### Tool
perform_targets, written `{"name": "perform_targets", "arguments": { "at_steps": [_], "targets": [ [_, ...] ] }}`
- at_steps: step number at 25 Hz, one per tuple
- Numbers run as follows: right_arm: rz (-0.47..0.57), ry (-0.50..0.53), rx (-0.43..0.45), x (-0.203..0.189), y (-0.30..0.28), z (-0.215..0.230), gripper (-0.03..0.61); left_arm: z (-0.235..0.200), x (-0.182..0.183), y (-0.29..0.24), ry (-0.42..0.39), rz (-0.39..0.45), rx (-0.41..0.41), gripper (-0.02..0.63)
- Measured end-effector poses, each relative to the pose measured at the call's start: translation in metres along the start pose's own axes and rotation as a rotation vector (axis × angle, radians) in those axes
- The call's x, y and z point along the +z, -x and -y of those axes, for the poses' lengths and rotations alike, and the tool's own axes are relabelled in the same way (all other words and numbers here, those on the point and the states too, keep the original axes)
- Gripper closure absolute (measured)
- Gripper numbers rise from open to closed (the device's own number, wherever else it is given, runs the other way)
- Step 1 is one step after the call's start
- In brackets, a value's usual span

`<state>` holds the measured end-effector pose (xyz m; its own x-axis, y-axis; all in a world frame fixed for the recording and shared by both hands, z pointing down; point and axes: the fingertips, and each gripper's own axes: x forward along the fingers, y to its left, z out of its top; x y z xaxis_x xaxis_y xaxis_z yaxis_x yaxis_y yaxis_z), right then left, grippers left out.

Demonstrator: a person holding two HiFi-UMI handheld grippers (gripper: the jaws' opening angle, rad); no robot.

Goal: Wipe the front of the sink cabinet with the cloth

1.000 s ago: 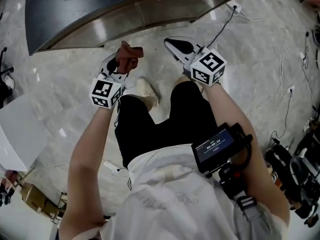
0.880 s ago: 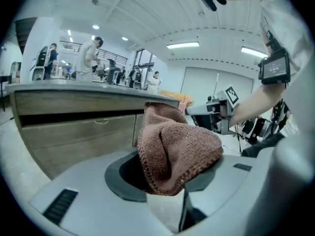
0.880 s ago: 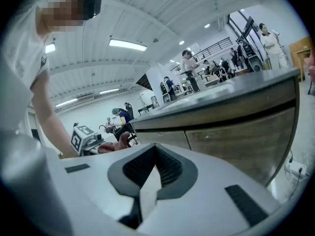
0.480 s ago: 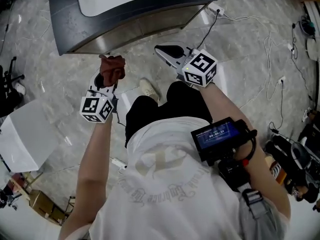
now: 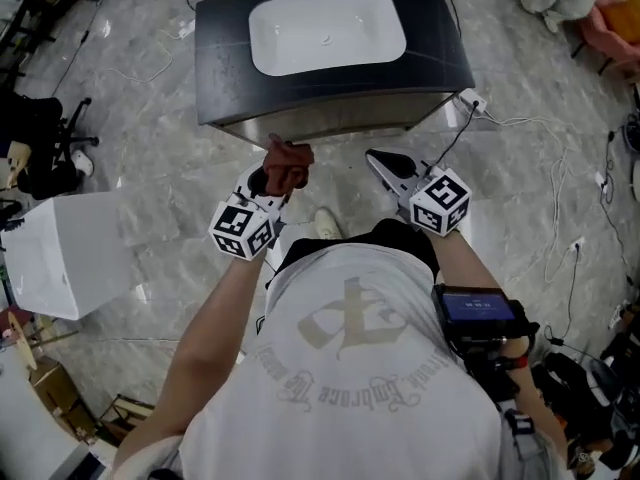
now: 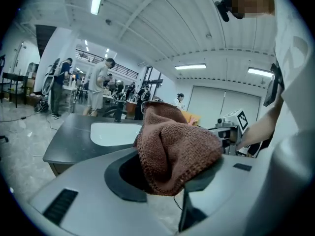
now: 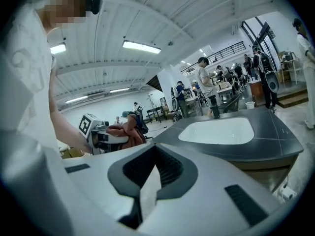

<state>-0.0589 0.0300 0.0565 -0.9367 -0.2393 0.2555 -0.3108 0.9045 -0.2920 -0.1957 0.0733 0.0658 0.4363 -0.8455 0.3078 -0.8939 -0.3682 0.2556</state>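
Well, head view first: I have the left gripper (image 5: 270, 180) clamped on the brown cloth (image 5: 288, 164), which sits close before the front of the sink cabinet (image 5: 330, 123), towards its left half; I can't tell contact from up here. The right gripper (image 5: 384, 162) hovers just to its right.

In the left gripper view the fingers pinch the cloth's lower folds. The wad stands up and forward out of them, long axis along the fingers, its top aimed over the dark worktop (image 6: 74, 136) and white basin (image 6: 113, 133).

In the right gripper view the fingers are pressed together with nothing between.

I judge the wipe not begun: next I must lower the cloth and press it against the front panel.
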Motion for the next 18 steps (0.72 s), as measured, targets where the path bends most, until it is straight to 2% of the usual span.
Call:
{"name": "perform_targets", "arguments": {
  "at_steps": [5,14,18],
  "targets": [
    [0.001,0.014,-0.010,0.004,-0.027,-0.020,0.566,-0.026,-0.002,0.025,-0.014,-0.008,-0.008,0.477],
    [-0.023,0.019,-0.023,0.013,-0.049,0.023,0.566,-0.049,0.005,-0.015,-0.001,-0.024,-0.027,0.477],
    [-0.024,0.017,-0.034,0.010,-0.054,0.021,0.566,-0.057,0.001,-0.013,0.000,-0.028,-0.033,0.477]
  ]
}}
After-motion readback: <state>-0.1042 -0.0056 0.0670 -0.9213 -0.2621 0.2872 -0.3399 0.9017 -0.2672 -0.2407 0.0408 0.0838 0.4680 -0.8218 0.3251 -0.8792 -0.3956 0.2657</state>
